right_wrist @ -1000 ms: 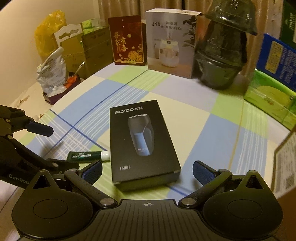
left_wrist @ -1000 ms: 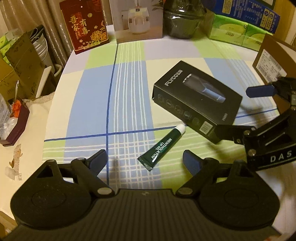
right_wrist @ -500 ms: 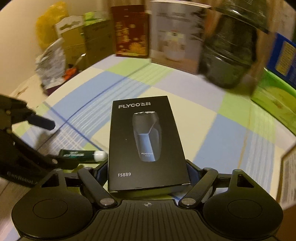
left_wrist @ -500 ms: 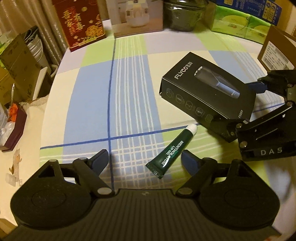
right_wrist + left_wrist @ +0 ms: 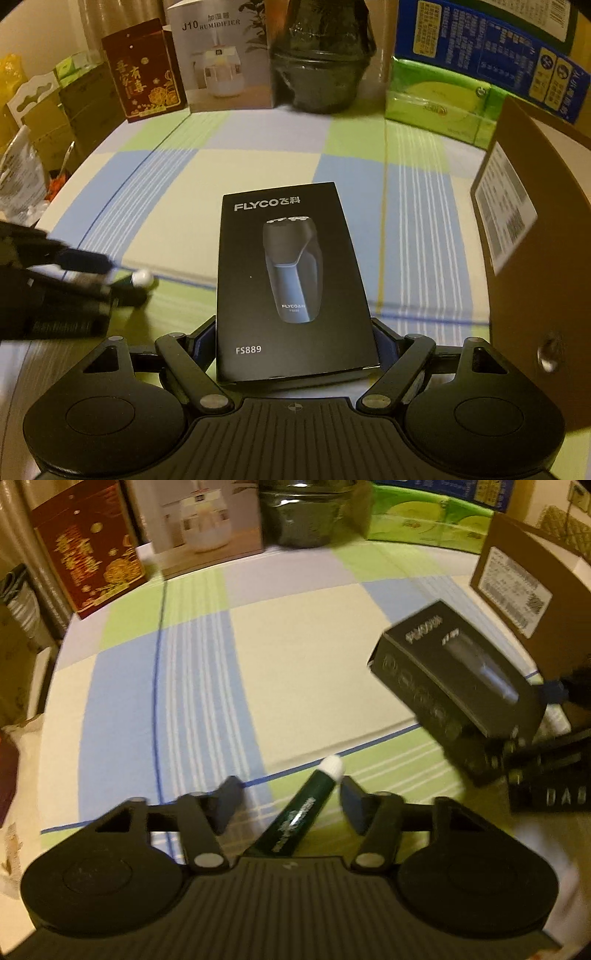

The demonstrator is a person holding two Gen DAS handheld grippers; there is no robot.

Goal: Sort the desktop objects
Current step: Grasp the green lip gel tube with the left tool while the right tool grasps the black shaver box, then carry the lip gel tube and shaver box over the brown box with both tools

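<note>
Black shaver box (image 5: 291,284): "FLYCO", "FS889".

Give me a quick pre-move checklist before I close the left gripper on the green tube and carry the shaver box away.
1. Right gripper clamped on the shaver box: ok.
2. Box lifted off the tablecloth: ok, the left wrist view shows it raised and tilted.
3. Green tube between the open left gripper fingers: ok, though nearer one finger.
4. Tube free of the box: ok, they are apart.
5. Left fingers touching the tube: cannot tell, image blurred.
6. Brown carton clear of the box's path: cannot tell.
</note>
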